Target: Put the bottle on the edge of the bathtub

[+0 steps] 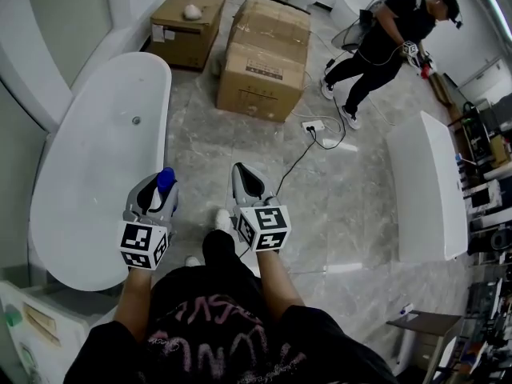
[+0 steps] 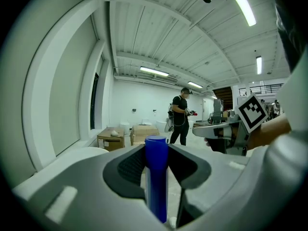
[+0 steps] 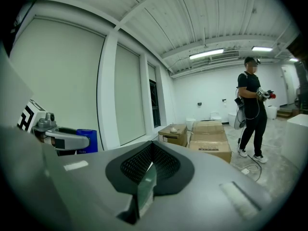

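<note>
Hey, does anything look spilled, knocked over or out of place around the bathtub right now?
Nothing spilled or damaged. The blue cylindrical bottle stands upright, clamped in the left tool, near the white oval bathtub. One untidy thing: a white power strip with a black cable lies loose on the grey marbled floor.

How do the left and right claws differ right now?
The left claw is shut on the blue bottle; the right claw is shut and empty. In the head view the left claw overlaps the bathtub rim, the right claw the floor. Both are grey, pointing forward.
</note>
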